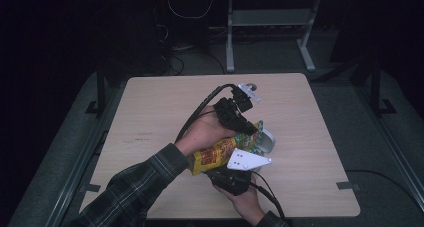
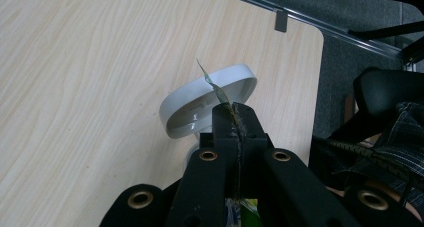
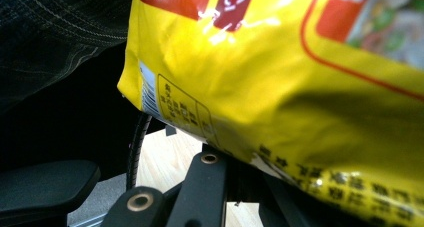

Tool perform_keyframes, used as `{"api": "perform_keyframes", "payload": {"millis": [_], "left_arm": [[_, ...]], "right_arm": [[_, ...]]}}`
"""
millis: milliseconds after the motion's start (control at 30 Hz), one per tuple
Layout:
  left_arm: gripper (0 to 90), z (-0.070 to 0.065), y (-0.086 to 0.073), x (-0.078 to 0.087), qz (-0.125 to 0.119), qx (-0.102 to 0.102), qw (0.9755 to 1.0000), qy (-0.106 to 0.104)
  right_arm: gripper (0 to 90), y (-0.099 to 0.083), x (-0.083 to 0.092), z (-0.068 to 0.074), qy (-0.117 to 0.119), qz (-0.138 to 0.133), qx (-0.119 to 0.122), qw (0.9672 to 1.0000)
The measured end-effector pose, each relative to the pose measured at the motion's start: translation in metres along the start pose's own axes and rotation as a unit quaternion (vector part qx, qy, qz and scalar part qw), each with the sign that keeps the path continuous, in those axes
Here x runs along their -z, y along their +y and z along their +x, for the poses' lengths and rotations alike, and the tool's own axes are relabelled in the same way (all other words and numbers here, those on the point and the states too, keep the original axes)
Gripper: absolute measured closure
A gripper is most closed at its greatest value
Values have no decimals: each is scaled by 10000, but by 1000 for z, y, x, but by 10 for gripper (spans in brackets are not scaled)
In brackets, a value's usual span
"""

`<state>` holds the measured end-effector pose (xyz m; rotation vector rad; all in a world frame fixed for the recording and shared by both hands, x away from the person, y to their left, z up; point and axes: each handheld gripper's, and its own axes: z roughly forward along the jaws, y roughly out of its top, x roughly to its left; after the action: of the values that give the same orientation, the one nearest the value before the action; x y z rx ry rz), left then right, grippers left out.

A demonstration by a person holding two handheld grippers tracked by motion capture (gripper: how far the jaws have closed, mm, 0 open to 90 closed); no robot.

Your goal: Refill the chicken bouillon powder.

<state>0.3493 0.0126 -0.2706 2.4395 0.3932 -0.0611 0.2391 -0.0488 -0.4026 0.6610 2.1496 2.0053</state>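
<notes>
A yellow snack bag (image 1: 216,156) hangs over the table between my two grippers. My left gripper (image 1: 251,128) is shut on the bag's thin top edge (image 2: 220,93), which pokes up between the closed jaws. A white bowl (image 2: 210,104) sits on the table right under that edge, and the high view shows the bowl (image 1: 269,143) beside the bag. In the right gripper view the bag (image 3: 280,72) is very close and covers the jaw tips. My right gripper (image 3: 235,163) is shut on the bag's lower edge; from above it (image 1: 216,169) sits under the bag.
The light wooden table (image 1: 160,112) has bare room to the left and at the back. A black chair (image 2: 385,94) stands beyond the table's corner. A metal desk frame (image 1: 270,22) stands on the floor behind the table.
</notes>
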Motion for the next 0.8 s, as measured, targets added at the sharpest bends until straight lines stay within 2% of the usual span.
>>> {"api": "perform_keyframes", "payload": {"millis": [800], "left_arm": [[900,-1,1,-1,-14,48,10000,-25]], "right_arm": [[900,1,1,0,1,6,-12,10000]]}}
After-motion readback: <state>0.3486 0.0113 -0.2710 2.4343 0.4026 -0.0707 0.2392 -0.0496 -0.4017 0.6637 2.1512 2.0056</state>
